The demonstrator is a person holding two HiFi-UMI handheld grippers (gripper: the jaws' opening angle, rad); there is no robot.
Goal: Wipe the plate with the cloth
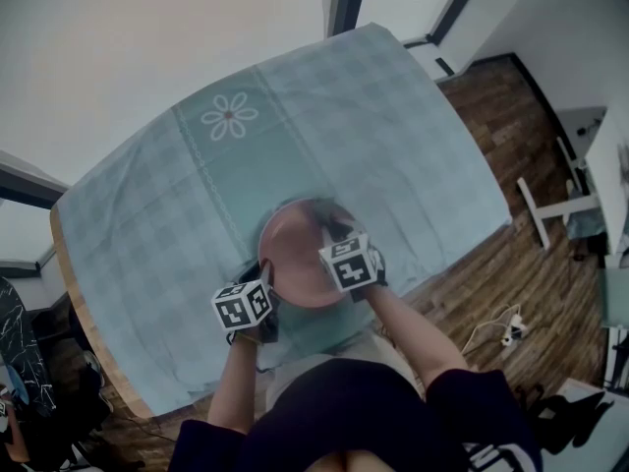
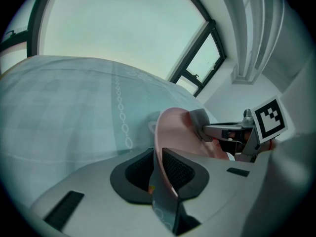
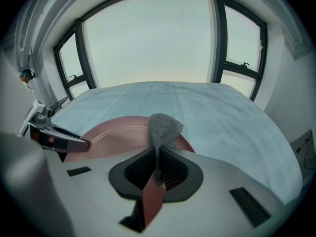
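From the left gripper view alone: left gripper (image 2: 158, 174) pinched shut on the rim of the plate (image 2: 173, 132), seen edge-on. From the right gripper view alone: right gripper (image 3: 158, 169) closed on the grey mesh cloth (image 3: 163, 127), touching the plate. Head view only: over the checked tablecloth (image 1: 393, 136), near the person. Pink, round, shallow, smooth.

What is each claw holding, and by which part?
The left gripper grips the plate by its rim; the right gripper pinches one end of the cloth.
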